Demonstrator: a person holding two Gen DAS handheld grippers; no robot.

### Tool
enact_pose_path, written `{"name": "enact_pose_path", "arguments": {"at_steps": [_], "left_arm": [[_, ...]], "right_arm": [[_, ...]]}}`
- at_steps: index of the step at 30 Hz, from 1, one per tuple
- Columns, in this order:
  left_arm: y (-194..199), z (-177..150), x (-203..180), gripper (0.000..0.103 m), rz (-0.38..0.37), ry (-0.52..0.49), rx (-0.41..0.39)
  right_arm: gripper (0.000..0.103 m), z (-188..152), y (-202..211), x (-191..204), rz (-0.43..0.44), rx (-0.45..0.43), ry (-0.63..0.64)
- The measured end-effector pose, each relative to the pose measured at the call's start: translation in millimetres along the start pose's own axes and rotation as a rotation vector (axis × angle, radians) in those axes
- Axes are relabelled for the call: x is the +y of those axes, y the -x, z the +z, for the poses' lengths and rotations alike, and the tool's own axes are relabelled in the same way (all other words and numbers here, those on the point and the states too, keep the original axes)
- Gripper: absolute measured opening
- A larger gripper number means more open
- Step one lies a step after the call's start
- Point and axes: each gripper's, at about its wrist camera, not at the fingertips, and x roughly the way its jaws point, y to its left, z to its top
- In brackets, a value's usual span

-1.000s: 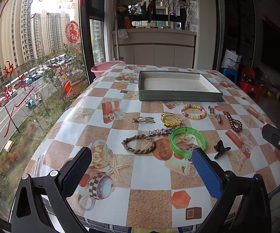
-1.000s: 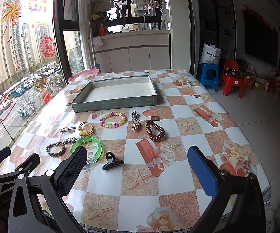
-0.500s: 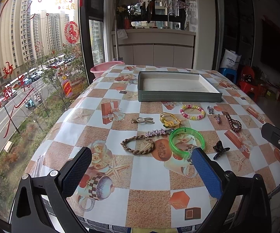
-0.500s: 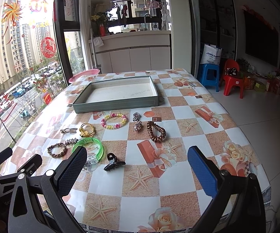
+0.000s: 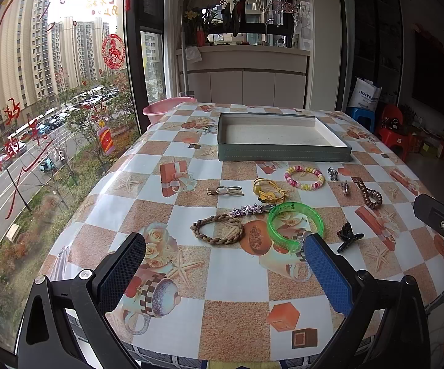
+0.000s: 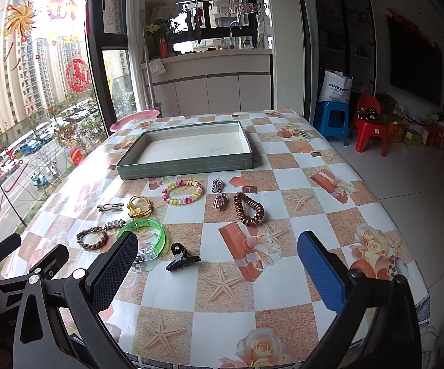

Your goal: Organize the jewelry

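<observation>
Jewelry lies loose on the checkered table in front of an empty grey-green tray (image 5: 283, 153) (image 6: 188, 166). I see a green bangle (image 5: 295, 223) (image 6: 143, 229), a braided brown bracelet (image 5: 217, 229) (image 6: 92, 238), a pink-yellow beaded bracelet (image 5: 304, 177) (image 6: 182, 191), a brown spiral tie (image 5: 370, 195) (image 6: 248, 209), a black claw clip (image 5: 348, 236) (image 6: 181, 256), a yellow hair tie (image 5: 268, 189) (image 6: 139, 206) and small clips. My left gripper (image 5: 222, 261) is open and empty above the table's near edge. My right gripper (image 6: 217, 259) is open and empty, near the black clip.
A pink basin (image 5: 168, 109) sits past the table's far left corner by the window. A blue stool (image 6: 332, 117) and a red chair (image 6: 371, 123) stand on the floor to the right. The left gripper's body (image 6: 12, 264) shows at the right view's lower left.
Both grippers have drifted slightly, so the jewelry and tray shift a little in the views. Both stay open and nothing on the table has moved.
</observation>
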Motion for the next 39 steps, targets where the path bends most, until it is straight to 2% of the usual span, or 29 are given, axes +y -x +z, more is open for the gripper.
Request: {"name": "enact_pose_path", "arguments": {"at_steps": [12, 21, 25, 33, 36, 39], "left_arm": [[-8.2, -3.8, 1.4, 0.103, -0.002, -0.001, 0.028], [-44.1, -4.9, 24.0, 0.103, -0.007, 0.001, 0.134], [-65.5, 0.4, 36.3, 0.103, -0.046, -0.005, 0.182], [-105.0, 7.7, 27.4, 0.103, -0.086, -0.077, 0.259], [-112.4, 11.3, 20.5, 0.103, -0.092, -0.103, 0.262], [-119.8, 14.6, 15.8, 0.103, -0.093, -0.116, 0.273]], "right_arm": [[0.103, 1.0, -10.3, 5.5, 0.017, 0.035, -0.015], [0.103, -12.7, -41.3, -10.7, 0.041, 0.190, -0.029], [0.103, -14.2, -53.5, -15.4, 0.063, 0.236, -0.039], [0.102, -11.5, -87.9, 4.7, 0.154, 0.337, 0.037], [0.099, -10.7, -100.3, 16.8, 0.168, 0.358, 0.084], [0.088, -8.5, -111.3, 29.3, 0.176, 0.369, 0.131]]}}
